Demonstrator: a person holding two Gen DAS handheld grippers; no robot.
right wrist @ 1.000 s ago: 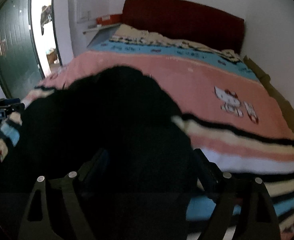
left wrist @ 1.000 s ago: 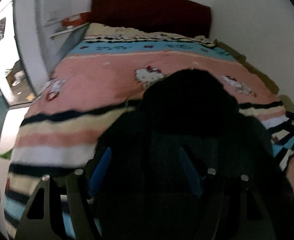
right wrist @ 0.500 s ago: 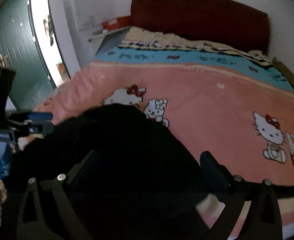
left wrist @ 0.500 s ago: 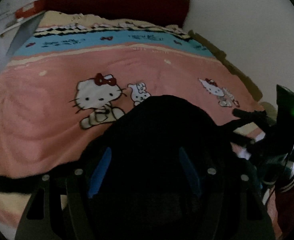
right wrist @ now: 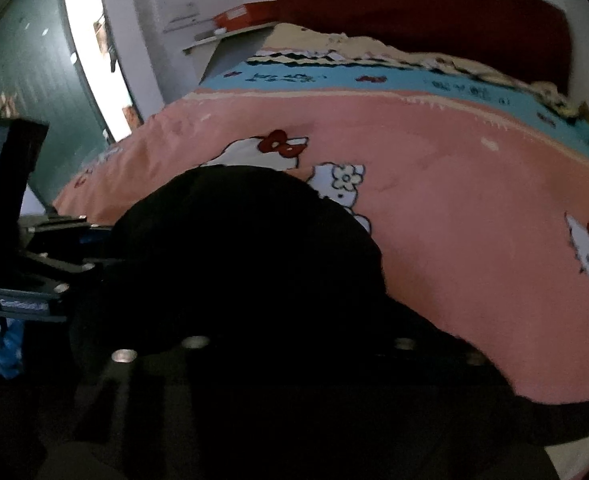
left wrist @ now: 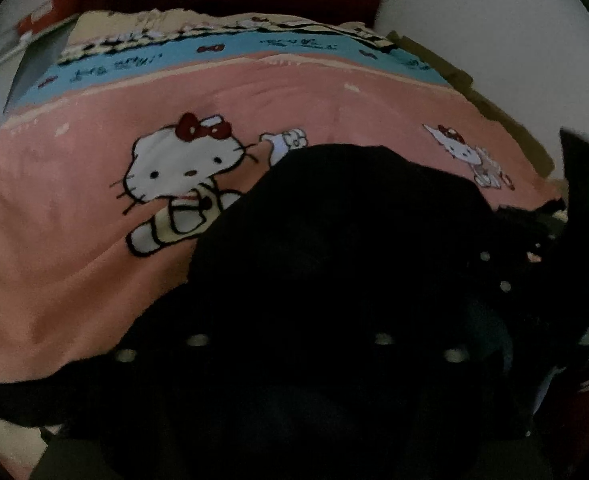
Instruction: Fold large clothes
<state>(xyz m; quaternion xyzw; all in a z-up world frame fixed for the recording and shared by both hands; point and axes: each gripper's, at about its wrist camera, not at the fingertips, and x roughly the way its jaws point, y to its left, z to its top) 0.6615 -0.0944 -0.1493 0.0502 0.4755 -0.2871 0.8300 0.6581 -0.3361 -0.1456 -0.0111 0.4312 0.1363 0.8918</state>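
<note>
Black bulky fabric garment (left wrist: 354, 248) (right wrist: 246, 264) lies heaped on the pink cartoon-cat bedspread (left wrist: 74, 220) (right wrist: 454, 200), swallowing both tongs; left gripper (left wrist: 290, 320) and right gripper (right wrist: 294, 320) finger spacing and grasp cannot be told.

Bed (left wrist: 74, 240) with pink cartoon-cat blanket (right wrist: 454, 208); black garment (left wrist: 354, 240) heaped directly on blanket, near edge.

Dim, soft-focus fisheye views, murky black foreground, bright doorway (right wrist: 90, 68) glare.
</note>
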